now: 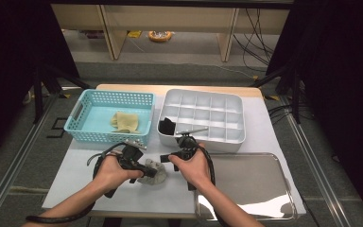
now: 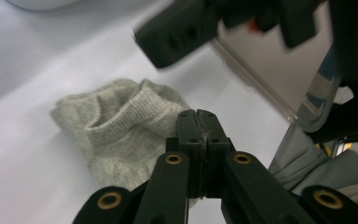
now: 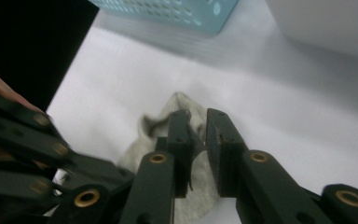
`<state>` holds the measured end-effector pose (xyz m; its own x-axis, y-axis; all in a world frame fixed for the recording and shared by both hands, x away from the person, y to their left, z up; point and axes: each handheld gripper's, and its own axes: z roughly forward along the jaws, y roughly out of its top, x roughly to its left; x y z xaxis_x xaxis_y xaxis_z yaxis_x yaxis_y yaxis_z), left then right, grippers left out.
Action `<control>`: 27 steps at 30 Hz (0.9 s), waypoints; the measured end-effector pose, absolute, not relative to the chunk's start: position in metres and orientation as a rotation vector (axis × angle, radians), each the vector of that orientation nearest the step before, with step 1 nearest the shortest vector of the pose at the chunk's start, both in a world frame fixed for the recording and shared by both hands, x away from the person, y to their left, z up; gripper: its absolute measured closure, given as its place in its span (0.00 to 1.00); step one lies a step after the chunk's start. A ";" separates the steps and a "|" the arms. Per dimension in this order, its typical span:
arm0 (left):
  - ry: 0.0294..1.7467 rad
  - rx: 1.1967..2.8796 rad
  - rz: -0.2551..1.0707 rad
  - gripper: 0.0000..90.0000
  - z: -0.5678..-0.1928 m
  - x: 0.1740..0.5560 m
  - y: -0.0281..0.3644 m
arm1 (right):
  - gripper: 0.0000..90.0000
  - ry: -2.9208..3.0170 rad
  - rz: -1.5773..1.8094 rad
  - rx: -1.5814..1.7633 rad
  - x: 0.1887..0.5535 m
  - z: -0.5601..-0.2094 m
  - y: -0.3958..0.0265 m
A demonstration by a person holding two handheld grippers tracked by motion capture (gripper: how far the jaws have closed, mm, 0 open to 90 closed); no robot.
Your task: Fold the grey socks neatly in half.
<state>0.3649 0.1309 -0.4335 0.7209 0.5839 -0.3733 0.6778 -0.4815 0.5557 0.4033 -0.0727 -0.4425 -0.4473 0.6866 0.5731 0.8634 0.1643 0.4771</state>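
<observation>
The person's 2 forearms are seen at the bottom of the high view, each hand wrapped round a gripper above the white table (image 1: 99,189). The left gripper (image 1: 147,172) is pointed towards the right and is met by a grey sock (image 1: 154,173), which lies crumpled on the white table between the 2 hands, in front of the gap between the baskets. In the left gripper view, the left gripper (image 2: 198,122) is seen with its jaws pressed fully together at the edge of the grey sock (image 2: 121,128); whether a pinch of fabric is caught between them cannot be told. In the right gripper view, the right gripper (image 3: 199,122) is shown with its jaws slightly apart, a narrow gap between them, poised above the grey sock (image 3: 168,140) with nothing clamped.

A steel tray (image 1: 264,182) is placed at the right front of the table. Behind the hands, a turquoise basket (image 1: 78,124) with a yellowish cloth (image 1: 124,121) in it is set at the left, and a white divided box (image 1: 236,137) with a black item (image 1: 167,126) in one front-left compartment is set just beside it.
</observation>
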 end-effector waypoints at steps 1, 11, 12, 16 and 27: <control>0.945 2.216 -0.179 0.99 -0.435 0.365 0.129 | 0.87 -2.203 -1.152 -1.505 0.404 -0.440 -0.073; 0.921 2.262 -0.148 0.99 -0.437 0.364 0.122 | 0.79 -2.225 -1.070 -1.442 0.399 -0.440 -0.063; 0.920 2.264 -0.151 0.99 -0.438 0.364 0.122 | 0.79 -2.241 -1.091 -1.412 0.399 -0.442 -0.061; 0.917 2.268 -0.147 0.99 -0.437 0.365 0.121 | 0.84 -2.265 -1.057 -1.380 0.399 -0.446 -0.058; 0.902 2.225 -0.133 0.94 -0.433 0.365 0.124 | 0.97 -2.317 -1.040 -1.367 0.399 -0.445 -0.061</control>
